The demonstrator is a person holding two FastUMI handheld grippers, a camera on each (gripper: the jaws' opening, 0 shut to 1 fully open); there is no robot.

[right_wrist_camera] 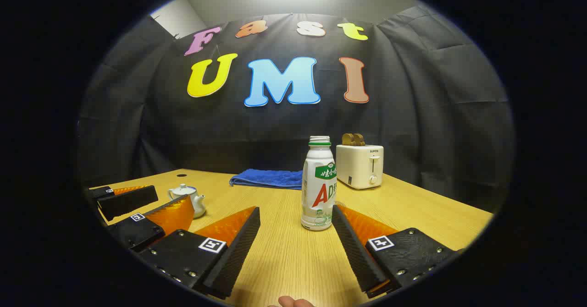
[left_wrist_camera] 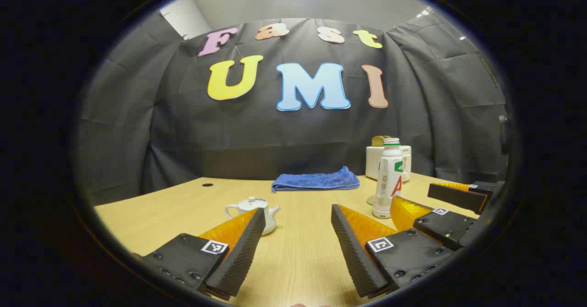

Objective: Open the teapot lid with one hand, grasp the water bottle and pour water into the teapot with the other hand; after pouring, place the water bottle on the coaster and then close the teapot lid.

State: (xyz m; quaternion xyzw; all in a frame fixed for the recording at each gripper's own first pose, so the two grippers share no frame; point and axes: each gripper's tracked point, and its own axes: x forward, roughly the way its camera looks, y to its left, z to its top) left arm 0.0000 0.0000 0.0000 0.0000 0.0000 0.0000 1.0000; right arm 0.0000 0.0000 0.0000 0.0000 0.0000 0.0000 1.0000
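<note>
Left gripper (left_wrist_camera: 298, 215) is held wide open above the table (left_wrist_camera: 298, 261), nothing between its fingers. The teapot (left_wrist_camera: 253, 211), lid on, is seen at 11 o'clock just past the left fingertip. Right gripper (right_wrist_camera: 296, 215) is likewise spread open and empty; the water bottle (right_wrist_camera: 318, 189), uncapped and upright, stands at 1 o'clock beside the right fingertip, contact cannot be told. A blue towel (right_wrist_camera: 268, 178) and a toaster (right_wrist_camera: 360, 165) are placed further back near the wall.

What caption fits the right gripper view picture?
Open right gripper faces a capless white bottle on a wooden table, lidded teapot to its left.
</note>
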